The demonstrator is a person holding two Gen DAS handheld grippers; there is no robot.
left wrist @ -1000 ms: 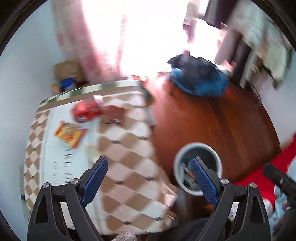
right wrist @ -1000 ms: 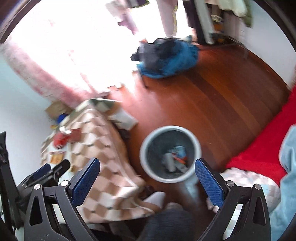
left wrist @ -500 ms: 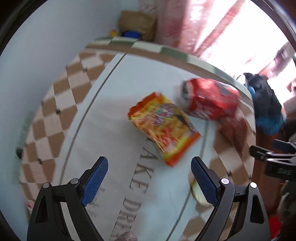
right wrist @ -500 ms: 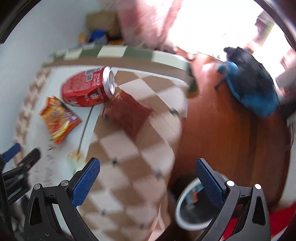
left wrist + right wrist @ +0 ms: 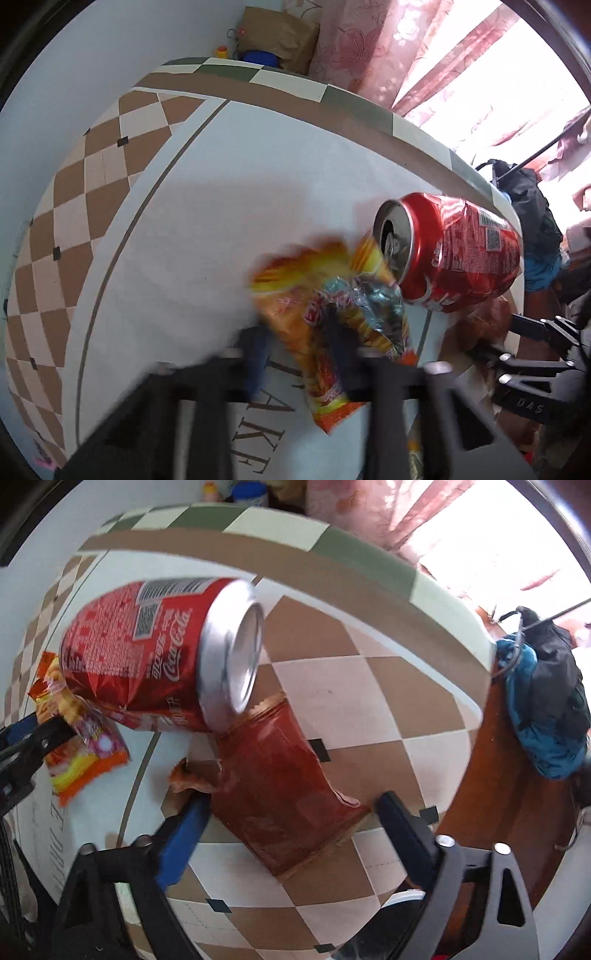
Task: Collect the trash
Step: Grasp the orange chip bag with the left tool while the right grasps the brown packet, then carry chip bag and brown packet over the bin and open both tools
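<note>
On the checked tablecloth (image 5: 147, 258) an orange snack wrapper (image 5: 332, 321) lies crumpled between the blurred fingers of my left gripper (image 5: 299, 347), whose jaws are closing and pinch it. A red soda can (image 5: 461, 254) lies on its side just beyond, touching the wrapper. In the right wrist view a dark red wrapper (image 5: 280, 786) lies flat below the can (image 5: 147, 650). My right gripper (image 5: 291, 827) straddles its near end, jaws closing; the left pad is at the wrapper's edge and the right pad stands clear of it. The left gripper (image 5: 33, 734) grips the orange wrapper (image 5: 81, 753) at far left.
The table's far edge has a green and cream border (image 5: 332, 542). A blue and black bag (image 5: 546, 720) sits on the wooden floor (image 5: 509, 812) to the right. A brown paper bag (image 5: 280, 37) and pink curtain (image 5: 369, 44) stand behind the table.
Both grippers came from above the bin and floor down over the table. The left jaws closed on the orange wrapper and crumpled it. The right jaws narrowed around the dark red wrapper.
</note>
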